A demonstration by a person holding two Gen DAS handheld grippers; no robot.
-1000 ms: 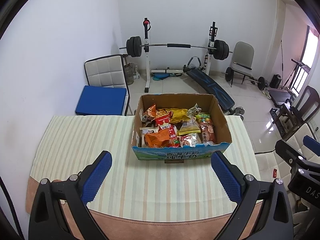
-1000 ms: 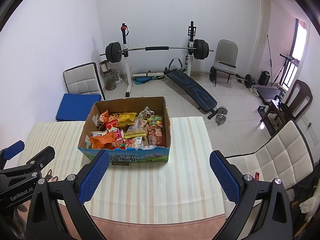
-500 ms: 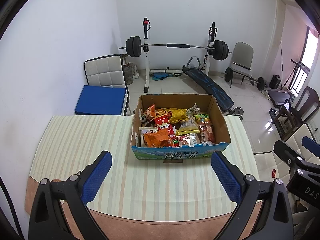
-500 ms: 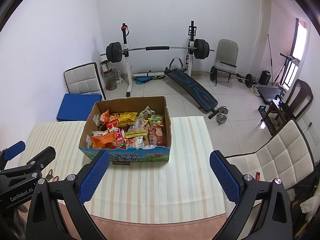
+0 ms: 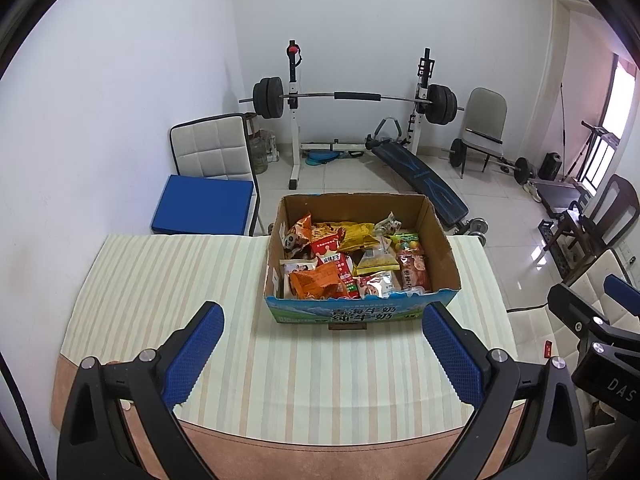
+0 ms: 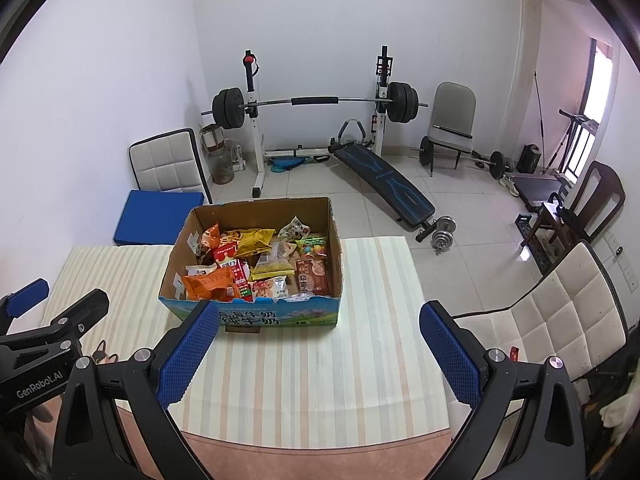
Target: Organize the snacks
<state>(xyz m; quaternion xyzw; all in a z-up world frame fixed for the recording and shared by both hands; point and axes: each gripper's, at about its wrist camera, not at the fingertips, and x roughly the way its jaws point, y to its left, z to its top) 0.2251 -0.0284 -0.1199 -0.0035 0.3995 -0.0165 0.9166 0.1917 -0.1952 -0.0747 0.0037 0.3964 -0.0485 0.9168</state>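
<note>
Your left tongs (image 5: pixel 322 342) and right tongs (image 6: pixel 318 342) gape empty; snack packets (image 5: pixel 320 280) in box (image 5: pixel 360 314) at 12 o'clock look light, crinkly, slippery—pinch a sealed edge.

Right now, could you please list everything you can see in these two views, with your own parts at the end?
cardboard box: one, brown with blue printed front, on the table, open top.
snack packets: many, orange, red, yellow, green, all inside the box.
table: one, cream striped cloth, box near its far edge.
padded chairs: two, white, one beyond the table, one to its right.
blue cushion: one, on the far chair.
barbell rack: one, white, at the back wall.
sit-up bench: one, black and blue, on the floor.
dumbbells: two, silver, by the bench.
left gripper: open, empty, blue pads.
right gripper: open, empty, blue pads.
</note>
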